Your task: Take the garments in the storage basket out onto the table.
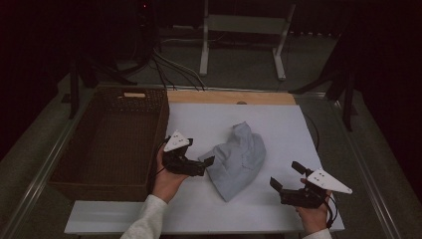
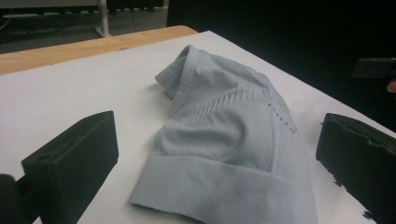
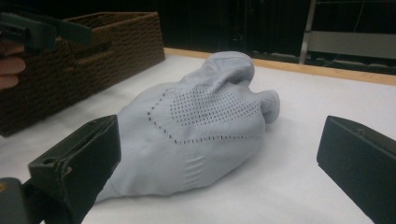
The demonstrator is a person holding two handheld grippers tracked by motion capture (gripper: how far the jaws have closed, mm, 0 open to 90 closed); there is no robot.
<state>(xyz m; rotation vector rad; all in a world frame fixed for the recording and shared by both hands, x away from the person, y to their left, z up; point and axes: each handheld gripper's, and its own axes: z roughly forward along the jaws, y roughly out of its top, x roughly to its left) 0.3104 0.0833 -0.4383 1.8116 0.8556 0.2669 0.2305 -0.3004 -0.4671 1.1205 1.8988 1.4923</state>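
Step in hand: approach to pick up the crumpled pale grey knitted garment [image 1: 236, 160]; likely destination the dark brown wicker basket [image 1: 107, 144].
Left gripper [image 1: 206, 164]: jaws spread wide, holding nothing; tips just at the garment's near edge.
Right gripper [image 1: 284, 180]: jaws parted, empty; garment lies ahead of it and apart, toward the left gripper.
Garment position: on the white surface [image 1: 278, 129], between the two grippers; ribbed hem [image 2: 224, 193] faces the left gripper, perforated panel [image 3: 210, 109] faces the right.
Technique: bite the thick ribbed hem, not loose folds; lower one jaw flush to the surface under the edge; clench fully before lifting.
Risk: thin knit may slip out.
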